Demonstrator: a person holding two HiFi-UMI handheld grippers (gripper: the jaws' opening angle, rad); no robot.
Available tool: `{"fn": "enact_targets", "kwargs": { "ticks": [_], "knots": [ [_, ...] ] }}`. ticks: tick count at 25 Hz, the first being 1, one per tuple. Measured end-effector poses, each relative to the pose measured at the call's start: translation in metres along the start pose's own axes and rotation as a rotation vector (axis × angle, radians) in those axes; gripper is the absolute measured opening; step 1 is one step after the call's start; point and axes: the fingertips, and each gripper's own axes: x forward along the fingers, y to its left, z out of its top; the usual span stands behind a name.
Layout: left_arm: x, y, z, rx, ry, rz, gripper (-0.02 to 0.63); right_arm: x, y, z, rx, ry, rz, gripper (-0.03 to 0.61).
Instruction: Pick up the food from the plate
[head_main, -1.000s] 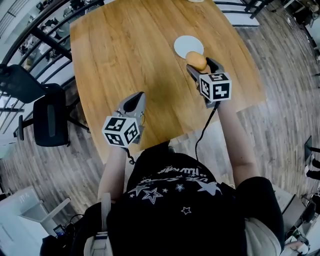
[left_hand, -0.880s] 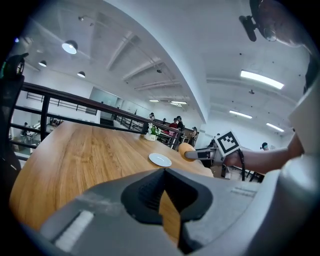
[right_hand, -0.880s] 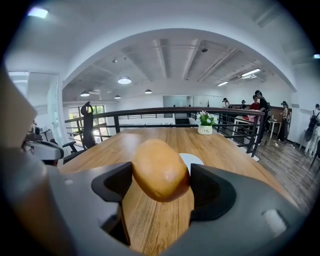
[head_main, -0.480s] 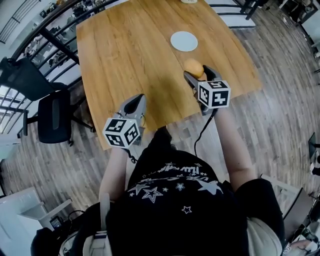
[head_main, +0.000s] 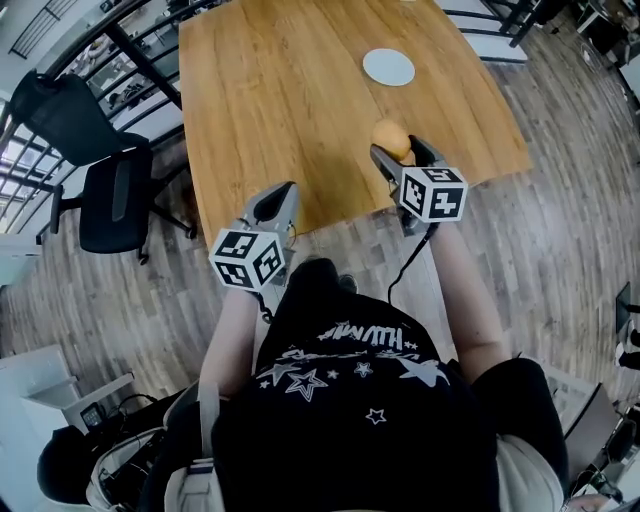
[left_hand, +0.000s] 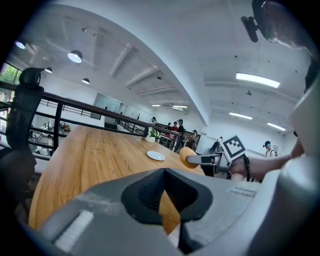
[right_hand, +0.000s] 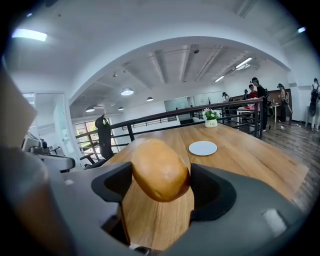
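Bun (right_hand: 160, 170) sits clamped between the jaws of the right gripper (head_main: 400, 150), which stand wide to span it. It hangs above the table (head_main: 270, 90) near the front edge, well apart from the plate (head_main: 388, 67). The plate lies bare further back. Left gripper (head_main: 272, 205) has its jaws drawn together with nothing between them and takes no part. The pick-up step appears complete, and the carry is in hand. The next move probably calls for steady grip pressure and a level hold, because the bun is soft and rounded and could slip or dent. Readable writing: none. The shirt (head_main: 350, 400) carries a printed word and stars, not legible from this angle; each marker cube (head_main: 433, 193) shows only black-and-white squares
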Motion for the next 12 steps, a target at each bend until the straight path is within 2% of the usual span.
{"fn": "enact_targets", "kwargs": {
  "ticks": [5,12],
  "knots": [
    [-0.001,0.010,-0.006,-0.010,0.007,-0.021,0.002,-0.010,0.015,-0.014,-0.005,0.017,-0.009,0.365],
    [-0.026,0.016,-0.005,0.032,0.032,-0.092,0.002,-0.016,0.056,-0.024,0.036,0.004,-0.038,0.365]
  ]
}}
